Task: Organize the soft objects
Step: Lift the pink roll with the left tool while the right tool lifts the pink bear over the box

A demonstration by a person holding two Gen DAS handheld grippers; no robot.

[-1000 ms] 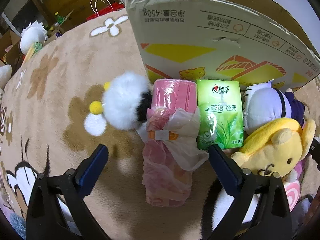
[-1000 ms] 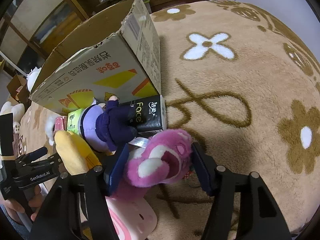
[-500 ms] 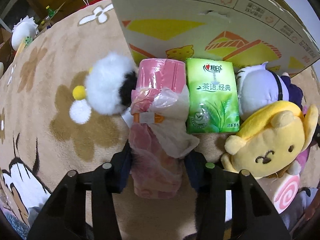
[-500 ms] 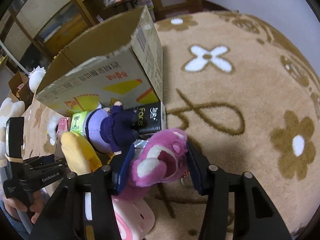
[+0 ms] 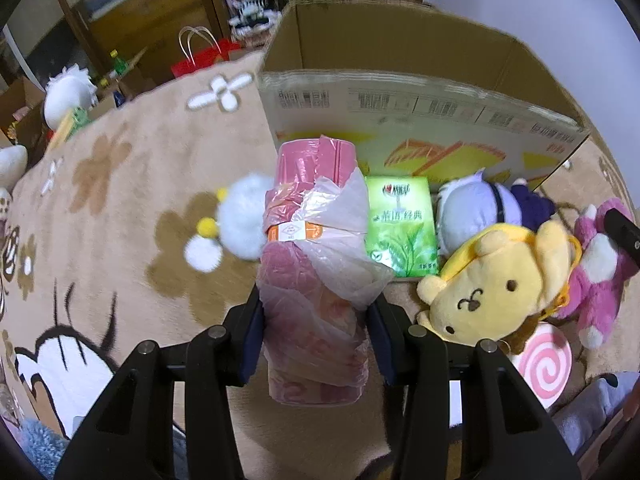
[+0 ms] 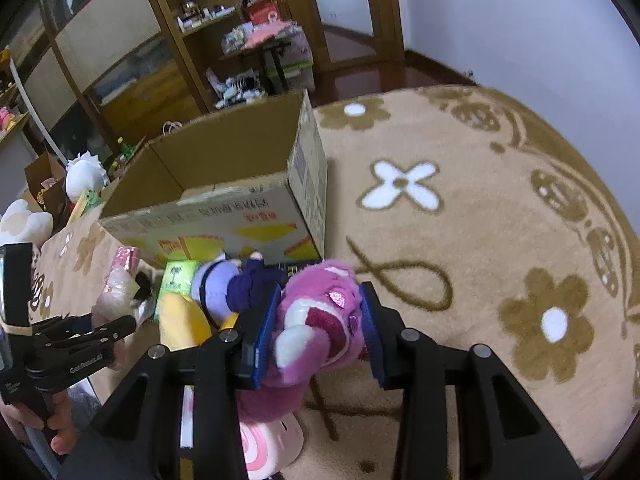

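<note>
Left tongs (image 5: 316,316) clamp the pink roll (image 5: 312,264); right tongs (image 6: 318,332), closing, squeeze the magenta plush (image 6: 320,320).

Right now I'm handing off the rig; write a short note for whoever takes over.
Left claw: shut on the pink bagged roll.
Right claw: closing on the pink plush bear, pads already pressing it.
Cardboard box: open, just behind the pile; no contents seen inside.
On the rug in front of it: green tissue pack, purple doll, yellow plush dog, white fluffy toy.
Left: likely box both held items, then the rest.
</note>
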